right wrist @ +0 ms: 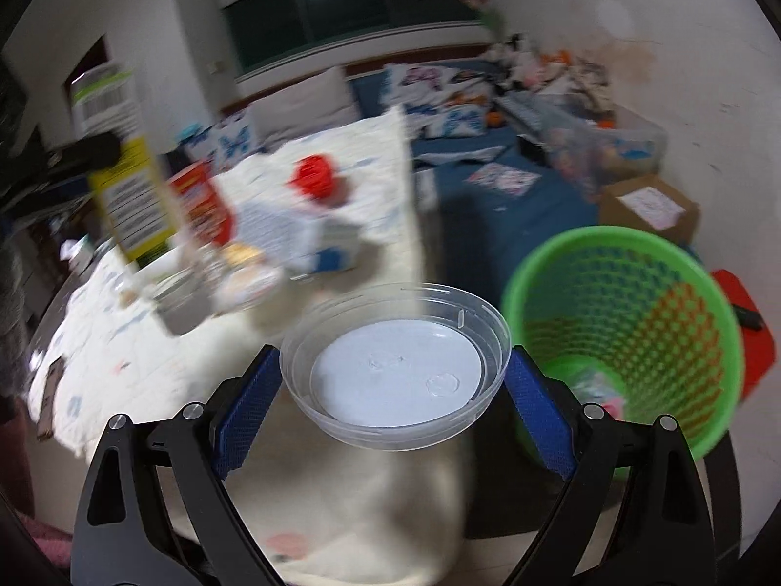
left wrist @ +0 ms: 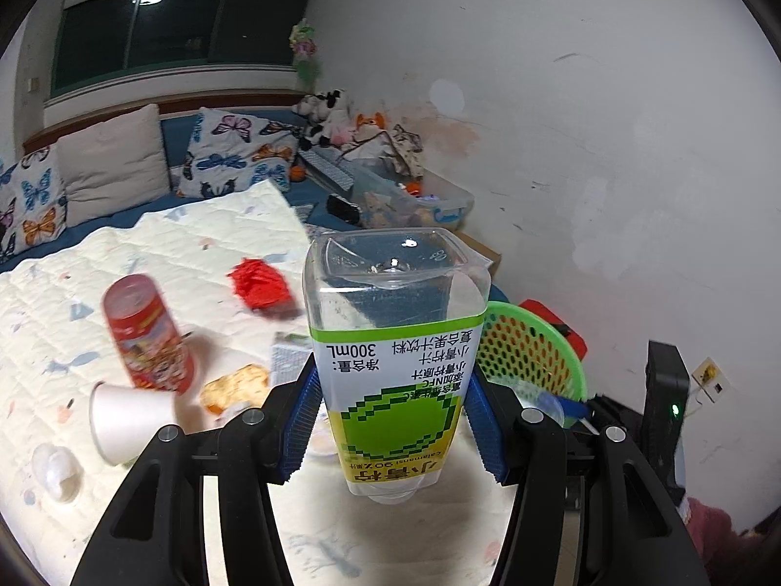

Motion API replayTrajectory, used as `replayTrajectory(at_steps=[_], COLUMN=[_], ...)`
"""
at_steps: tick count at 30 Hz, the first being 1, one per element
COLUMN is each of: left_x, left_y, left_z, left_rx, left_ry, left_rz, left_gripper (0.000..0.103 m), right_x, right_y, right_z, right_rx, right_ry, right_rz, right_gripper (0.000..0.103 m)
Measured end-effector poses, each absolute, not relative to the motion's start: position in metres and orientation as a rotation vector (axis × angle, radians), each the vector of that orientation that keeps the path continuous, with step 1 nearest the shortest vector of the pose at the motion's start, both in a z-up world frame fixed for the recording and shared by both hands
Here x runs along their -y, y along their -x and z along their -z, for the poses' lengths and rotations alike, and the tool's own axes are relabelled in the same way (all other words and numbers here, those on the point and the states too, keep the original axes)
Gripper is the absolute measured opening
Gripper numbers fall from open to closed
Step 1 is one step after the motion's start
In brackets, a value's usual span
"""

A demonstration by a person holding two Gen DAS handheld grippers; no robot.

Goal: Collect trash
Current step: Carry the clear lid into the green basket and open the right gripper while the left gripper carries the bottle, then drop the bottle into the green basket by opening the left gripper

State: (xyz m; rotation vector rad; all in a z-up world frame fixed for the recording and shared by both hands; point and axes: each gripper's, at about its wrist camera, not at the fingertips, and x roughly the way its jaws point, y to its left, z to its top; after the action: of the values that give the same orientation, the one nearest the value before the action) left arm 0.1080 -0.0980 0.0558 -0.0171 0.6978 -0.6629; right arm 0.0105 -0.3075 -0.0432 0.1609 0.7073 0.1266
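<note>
Now left claw (left wrist: 390, 420) grips juice bottle (left wrist: 395, 342); right claw (right wrist: 393, 405) clamps plastic lid (right wrist: 395, 366).

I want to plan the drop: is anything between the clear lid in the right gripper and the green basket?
Nothing visible. The clear lid sits between the right gripper's fingers, and the green basket lies just to its right, mouth tilted toward it.

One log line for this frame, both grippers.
left gripper: shut on juice bottle | right gripper: shut on clear plastic lid | green basket: right of lid
</note>
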Motion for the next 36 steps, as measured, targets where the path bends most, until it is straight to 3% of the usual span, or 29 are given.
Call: replayTrajectory(at_steps=[15,36], left_x=[0.195,0.328], left_y=[-0.121,-0.15], left_z=[-0.064,-0.028], left_rx=[-0.711,-0.812], left_ry=[-0.06,-0.127], left_rz=[0.782,0.903], left_gripper=[0.054,0.054], right_x=[0.435,0.466], right_y=[-0.029,0.017], right_z=[0.078,0.076], right_rx=[-0.762,-0.698], right_ry=[-0.22,-0.249], right_rz=[0.151,0.228], right_gripper=[0.092,0.095])
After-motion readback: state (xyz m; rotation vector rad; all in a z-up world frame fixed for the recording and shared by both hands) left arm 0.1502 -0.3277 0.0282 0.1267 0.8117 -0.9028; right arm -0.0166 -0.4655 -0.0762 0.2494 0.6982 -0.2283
